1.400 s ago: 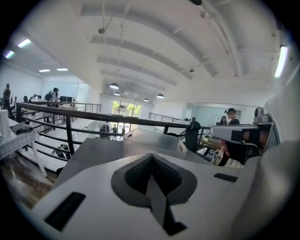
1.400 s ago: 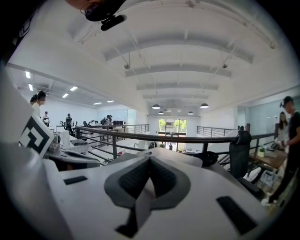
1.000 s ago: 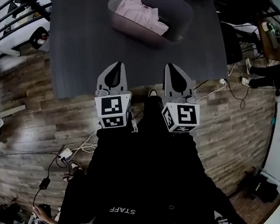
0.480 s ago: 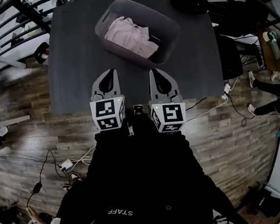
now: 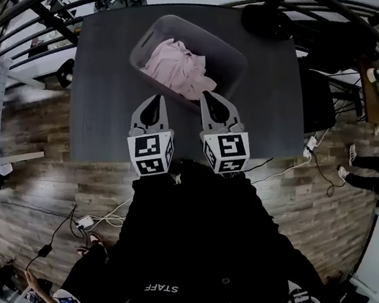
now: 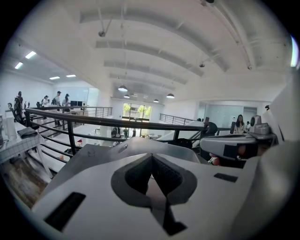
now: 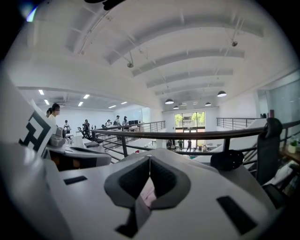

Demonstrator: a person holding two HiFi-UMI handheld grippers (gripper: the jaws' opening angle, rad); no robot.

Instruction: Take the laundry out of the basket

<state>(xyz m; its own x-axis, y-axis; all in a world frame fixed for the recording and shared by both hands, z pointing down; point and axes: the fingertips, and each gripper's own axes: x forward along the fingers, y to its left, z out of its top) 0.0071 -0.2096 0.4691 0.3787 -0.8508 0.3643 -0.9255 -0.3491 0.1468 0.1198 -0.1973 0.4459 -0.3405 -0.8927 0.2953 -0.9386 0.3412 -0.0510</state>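
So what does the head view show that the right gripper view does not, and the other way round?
Only the head view: the grey basket, the dark table, the wood floor. Only the right gripper view: ceiling lamps and distant people. Both: the railing, the right hand-held gripper with jaws together, and perhaps the pink laundry, a pink patch behind those jaws.

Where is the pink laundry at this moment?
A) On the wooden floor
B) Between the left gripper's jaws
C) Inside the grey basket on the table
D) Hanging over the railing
C: in the head view the pink laundry lies inside the grey basket on the dark table; the left gripper and right gripper are shut and empty.
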